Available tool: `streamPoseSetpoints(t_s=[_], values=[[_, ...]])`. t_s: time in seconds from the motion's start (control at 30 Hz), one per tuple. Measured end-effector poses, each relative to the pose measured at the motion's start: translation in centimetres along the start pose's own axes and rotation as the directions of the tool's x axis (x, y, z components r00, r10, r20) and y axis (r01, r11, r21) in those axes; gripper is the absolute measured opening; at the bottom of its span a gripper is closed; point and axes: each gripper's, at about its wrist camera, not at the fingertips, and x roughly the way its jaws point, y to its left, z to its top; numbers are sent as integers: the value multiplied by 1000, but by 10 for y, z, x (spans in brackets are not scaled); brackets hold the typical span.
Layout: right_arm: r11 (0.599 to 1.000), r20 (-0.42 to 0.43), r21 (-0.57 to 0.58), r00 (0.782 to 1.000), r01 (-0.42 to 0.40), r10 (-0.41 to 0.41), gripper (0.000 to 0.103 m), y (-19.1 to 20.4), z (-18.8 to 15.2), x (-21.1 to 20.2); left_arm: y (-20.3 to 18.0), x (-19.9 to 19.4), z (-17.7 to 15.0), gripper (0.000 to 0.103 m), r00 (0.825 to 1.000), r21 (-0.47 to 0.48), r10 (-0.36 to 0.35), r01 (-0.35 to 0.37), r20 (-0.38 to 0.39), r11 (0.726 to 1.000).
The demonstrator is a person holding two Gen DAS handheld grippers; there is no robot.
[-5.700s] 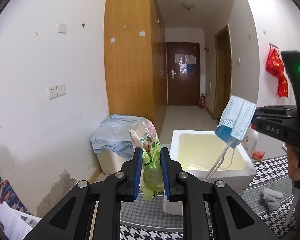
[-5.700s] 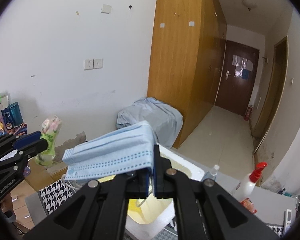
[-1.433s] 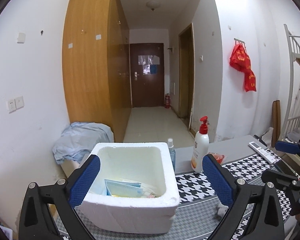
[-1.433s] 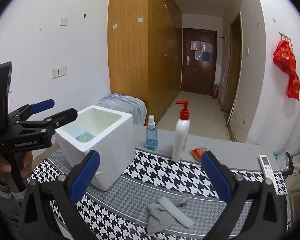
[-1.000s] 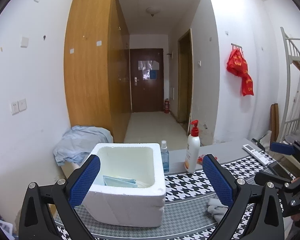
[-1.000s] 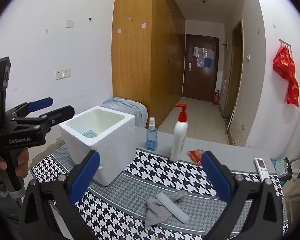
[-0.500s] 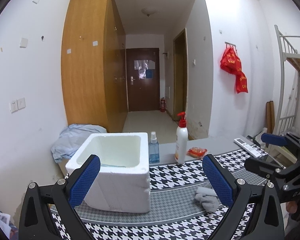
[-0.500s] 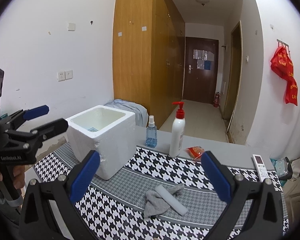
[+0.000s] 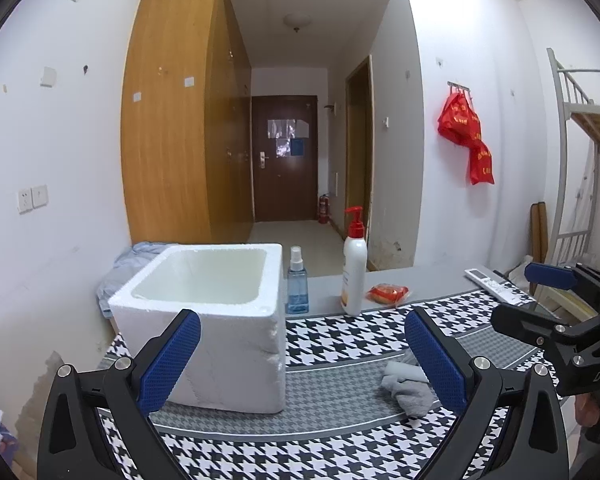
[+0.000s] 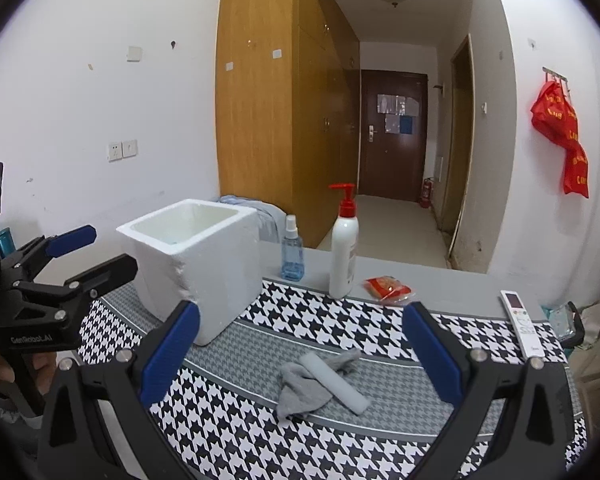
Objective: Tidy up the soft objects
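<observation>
left hand-held gripper (image 9: 302, 354): jaws spread wide, holding nothing | right hand-held gripper (image 10: 300, 350): jaws spread wide, holding nothing | grey cloth (image 10: 312, 380): crumpled on houndstooth worktop (image 10: 340, 320), between right gripper's fingers in view, untouched | foam box (image 10: 204, 256): upright at worktop's left | spray bottle (image 10: 292, 254), pump bottle (image 10: 344, 252), red packet (image 10: 386, 286): behind, near far edge

Crumpled grey sock (image 10: 320, 380) lies on tablecloth (image 10: 340, 320) near foam box (image 10: 204, 256).

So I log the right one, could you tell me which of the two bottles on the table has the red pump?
The taller white bottle, right of the small blue spray bottle, which has a clear nozzle instead.
</observation>
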Motion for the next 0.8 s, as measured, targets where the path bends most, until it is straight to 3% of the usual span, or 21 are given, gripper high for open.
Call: streamPoseSetpoints(t_s=[0.8], values=[[999, -91, 38, 996, 8, -5, 102, -19, -32, 17, -21, 31, -43, 102, 988, -4, -79, 80, -132, 997]])
